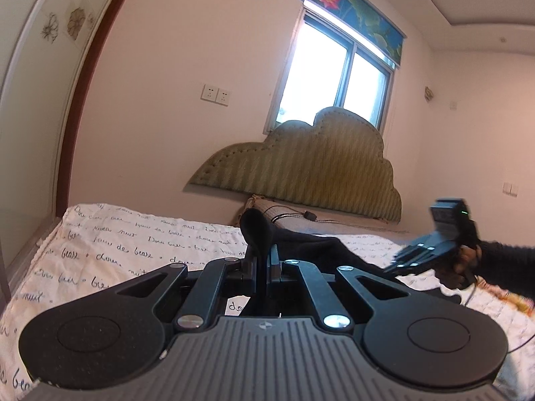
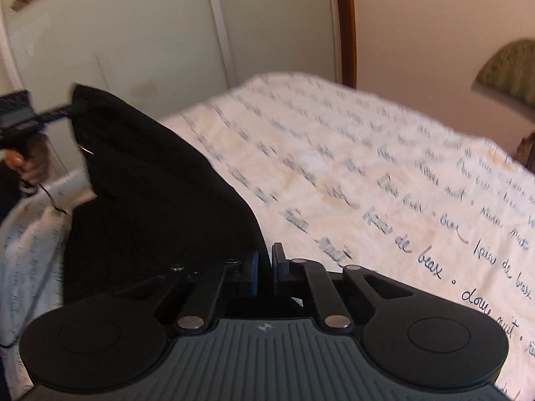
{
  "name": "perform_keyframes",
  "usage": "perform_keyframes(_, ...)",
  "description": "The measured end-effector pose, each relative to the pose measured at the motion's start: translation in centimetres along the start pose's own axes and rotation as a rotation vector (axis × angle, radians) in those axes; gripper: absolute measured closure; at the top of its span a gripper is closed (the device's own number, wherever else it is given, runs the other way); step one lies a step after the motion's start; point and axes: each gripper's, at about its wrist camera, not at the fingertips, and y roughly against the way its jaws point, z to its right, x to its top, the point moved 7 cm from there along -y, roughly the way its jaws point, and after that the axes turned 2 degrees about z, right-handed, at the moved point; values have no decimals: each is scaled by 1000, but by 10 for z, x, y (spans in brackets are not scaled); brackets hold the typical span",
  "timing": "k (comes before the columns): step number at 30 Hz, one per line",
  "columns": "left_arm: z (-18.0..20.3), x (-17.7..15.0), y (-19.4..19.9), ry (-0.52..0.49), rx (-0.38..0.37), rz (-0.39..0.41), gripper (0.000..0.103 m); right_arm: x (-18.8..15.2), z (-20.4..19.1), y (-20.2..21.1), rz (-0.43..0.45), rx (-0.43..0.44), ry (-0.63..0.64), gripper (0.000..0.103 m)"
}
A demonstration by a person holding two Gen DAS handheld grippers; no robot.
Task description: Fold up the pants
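My left gripper [image 1: 262, 260] is clenched on a bunched end of the black pants [image 2: 157, 197], and the cloth stands up in a dark lump just above its closed fingers. In the right wrist view that same gripper [image 2: 68, 112] comes in from the far left, pinching the upper corner of the pants and holding it up off the bed. My left hand [image 2: 31, 162] wraps the grip below it.

My right gripper [image 2: 264, 264] is clamped on the lower edge of the pants, with the fabric running straight down into the narrow gap between the blue-padded fingers [image 2: 254, 269]. The pants hang as a taut black sheet between the two grippers, sloping from the raised corner down to my right one, above the bedspread [image 2: 384, 173], which is cream with lines of dark handwriting print.

From the left wrist view, my right gripper [image 1: 406, 260] shows blurred at the right side, held in my right hand [image 1: 463, 262]. Beyond the bed are a green padded headboard [image 1: 311, 167] against the wall and a bright window [image 1: 334, 73] above it.
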Motion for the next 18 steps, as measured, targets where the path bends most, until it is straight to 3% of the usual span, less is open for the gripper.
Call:
perform_keyframes(3, -15, -6, 13, 114, 12, -7, 95, -14, -48, 29, 43, 78, -7, 95)
perform_keyframes(6, -43, -43, 16, 275, 74, -93, 73, -56, -83, 24, 10, 127, -53, 95)
perform_keyframes(9, -57, -77, 29, 332, 201, -182, 71, -96, -89, -5, -54, 101, -145, 95)
perform_keyframes(12, -46, -82, 56, 361, 235, -223, 67, -110, -92, -18, -63, 103, -182, 95)
perform_keyframes(13, -40, -81, 68, 348, 244, -229, 56, -109, -93, -19, -55, 103, -187, 95)
perform_keyframes(14, -33, -78, 78, 343, 256, -226, 37, -104, -96, -15, -43, 109, -191, 95)
perform_keyframes(16, -21, -73, 99, 377, 281, -180, 18, -97, -100, -6, -12, 121, -192, 95)
perform_keyframes(18, -5, -69, 111, 440, 275, -145, 17, -88, -103, -2, 17, 125, -198, 95)
